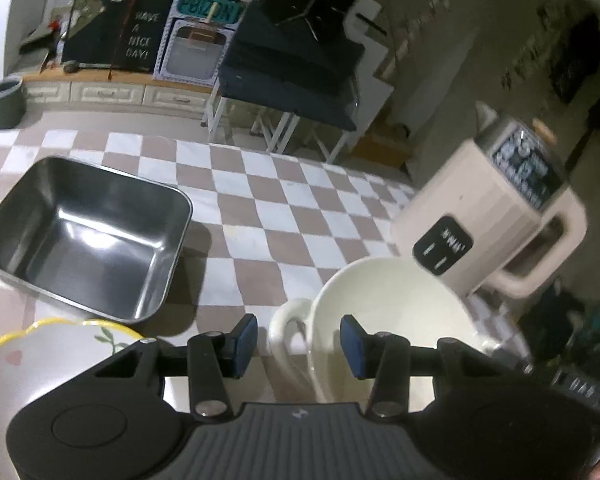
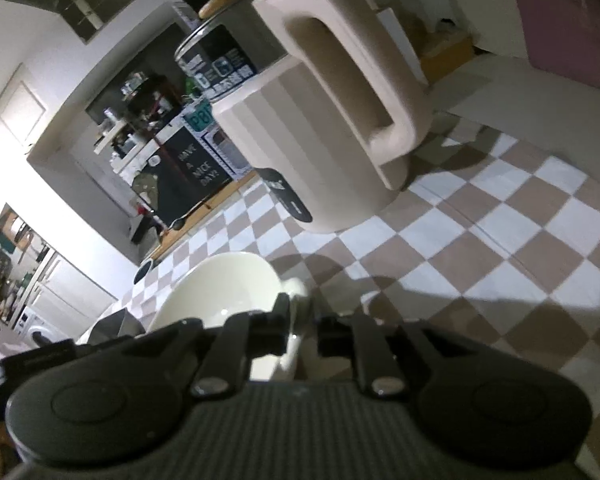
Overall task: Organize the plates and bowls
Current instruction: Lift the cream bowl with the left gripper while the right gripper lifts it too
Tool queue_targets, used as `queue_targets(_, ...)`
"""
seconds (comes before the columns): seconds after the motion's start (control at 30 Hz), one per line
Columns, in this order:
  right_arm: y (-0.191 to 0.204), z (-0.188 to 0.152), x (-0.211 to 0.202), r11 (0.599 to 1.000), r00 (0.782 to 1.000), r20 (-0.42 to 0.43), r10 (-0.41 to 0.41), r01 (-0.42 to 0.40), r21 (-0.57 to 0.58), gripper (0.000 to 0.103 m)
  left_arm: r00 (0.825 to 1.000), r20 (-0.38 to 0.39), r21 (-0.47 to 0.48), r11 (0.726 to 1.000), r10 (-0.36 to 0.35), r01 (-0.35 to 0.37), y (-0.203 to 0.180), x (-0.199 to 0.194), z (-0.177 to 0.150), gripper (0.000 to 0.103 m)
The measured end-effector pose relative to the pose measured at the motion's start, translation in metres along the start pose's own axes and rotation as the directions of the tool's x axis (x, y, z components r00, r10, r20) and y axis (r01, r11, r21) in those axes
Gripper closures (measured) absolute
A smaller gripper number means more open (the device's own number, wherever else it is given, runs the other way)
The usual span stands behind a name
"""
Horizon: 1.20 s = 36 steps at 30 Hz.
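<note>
A cream cup (image 1: 384,312) with a loop handle (image 1: 286,330) stands on the checked tablecloth. My left gripper (image 1: 298,344) is open just above it. One blue pad (image 1: 246,340) hangs outside beside the handle and the other sits over the cup's inside; neither presses on it. In the right wrist view the same cup (image 2: 220,292) lies ahead to the left, and my right gripper (image 2: 304,322) is shut on its edge by a handle, its pads mostly hidden. A yellow-rimmed floral plate (image 1: 32,350) lies at the lower left.
A deep rectangular steel pan (image 1: 88,236) stands left of the cup. A beige electric kettle (image 1: 488,216) (image 2: 332,120) stands close behind the cup on the right. The checked tablecloth (image 2: 480,240) stretches right of the kettle. Room furniture lies beyond the table's far edge.
</note>
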State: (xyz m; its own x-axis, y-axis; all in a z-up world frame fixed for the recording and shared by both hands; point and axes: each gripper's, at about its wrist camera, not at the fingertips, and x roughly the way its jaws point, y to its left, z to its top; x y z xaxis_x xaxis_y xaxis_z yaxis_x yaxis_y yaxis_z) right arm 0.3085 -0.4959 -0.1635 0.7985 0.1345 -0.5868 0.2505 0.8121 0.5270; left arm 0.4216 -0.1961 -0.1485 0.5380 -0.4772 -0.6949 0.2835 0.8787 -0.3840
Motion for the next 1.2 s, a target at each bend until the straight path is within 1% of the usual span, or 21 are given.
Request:
queue_targets(0.07, 0.001, 0.001, 0.004, 1.000, 1.000, -0.013, 0.005, -0.005, 0.005, 0.080, 1.000, 0.001, 0.025, 0.999, 0.025, -0.025, -0.001, 0.004, 0.000, 0.056)
queue_targets(0.17, 0.005, 0.004, 0.011, 1.000, 1.000, -0.028, 0.008, -0.008, 0.024, 0.077, 1.000, -0.004, 0.033, 0.999, 0.026, -0.026, -0.003, 0.009, 0.000, 0.057)
queue_targets(0.23, 0.005, 0.004, 0.016, 0.999, 0.999, -0.045, 0.014, -0.012, 0.030, 0.077, 1.000, -0.002, 0.041, 0.999, 0.021, -0.021, -0.005, 0.011, 0.000, 0.064)
queue_targets(0.27, 0.004, 0.004, 0.018, 0.999, 0.998, -0.056, 0.009, -0.007, 0.039, 0.077, 1.000, -0.007, 0.038, 0.999, 0.024, -0.024, -0.005, 0.012, 0.000, 0.073)
queue_targets(0.3, 0.003, 0.004, 0.021, 0.999, 0.998, -0.068, -0.001, 0.005, 0.046, 0.081, 0.999, -0.009, 0.028, 0.999, 0.037, -0.037, -0.005, 0.013, 0.000, 0.074)
queue_targets(0.4, 0.003, 0.004, 0.027, 0.997, 0.997, -0.083, 0.006, 0.001, 0.081, 0.086, 1.000, -0.013, -0.006, 1.000, 0.028, -0.028, -0.002, 0.016, 0.001, 0.074)
queue_targets(0.53, 0.009, 0.004, 0.028, 0.999, 0.996, -0.082, -0.022, 0.026, 0.040, 0.085, 1.000, -0.019, -0.003, 1.000, 0.015, -0.016, -0.001, 0.018, 0.000, 0.074)
queue_targets(0.6, 0.011, 0.004, 0.029, 0.999, 0.996, -0.084, -0.025, 0.027, 0.024, 0.085, 1.000, -0.017, 0.029, 0.999, 0.017, -0.016, -0.004, 0.020, -0.001, 0.073)
queue_targets(0.67, 0.010, 0.005, 0.032, 0.999, 0.996, -0.092, -0.016, 0.019, 0.033, 0.085, 1.000, -0.017, 0.049, 0.999, 0.020, -0.019, -0.005, 0.020, -0.002, 0.072)
queue_targets(0.77, 0.009, 0.005, 0.037, 0.998, 0.994, -0.107, -0.019, 0.025, 0.053, 0.085, 0.999, -0.027, 0.041, 0.999, 0.019, -0.018, -0.005, 0.021, 0.000, 0.072)
queue_targets(0.87, 0.016, 0.004, 0.038, 0.998, 0.994, -0.100, -0.054, 0.056, 0.019, 0.085, 0.999, -0.029, 0.043, 0.999, 0.021, -0.020, -0.005, 0.021, 0.001, 0.072)
queue_targets(0.97, 0.022, 0.001, 0.037, 0.996, 0.994, -0.079, -0.081, 0.078, -0.033, 0.085, 1.000, -0.011, 0.042, 0.999, 0.021, -0.021, -0.006, 0.021, -0.001, 0.073)
queue_targets(1.07, 0.026, -0.004, 0.036, 0.993, 0.995, -0.051, -0.087, 0.083, -0.082, 0.085, 1.000, 0.017, 0.071, 0.997, 0.007, -0.008, -0.004, 0.020, -0.006, 0.073)
queue_targets(1.2, 0.029, -0.007, 0.035, 0.990, 0.995, -0.033, -0.093, 0.089, -0.107, 0.084, 0.999, 0.038, 0.065, 0.998, 0.007, -0.010, -0.005, 0.018, -0.009, 0.073)
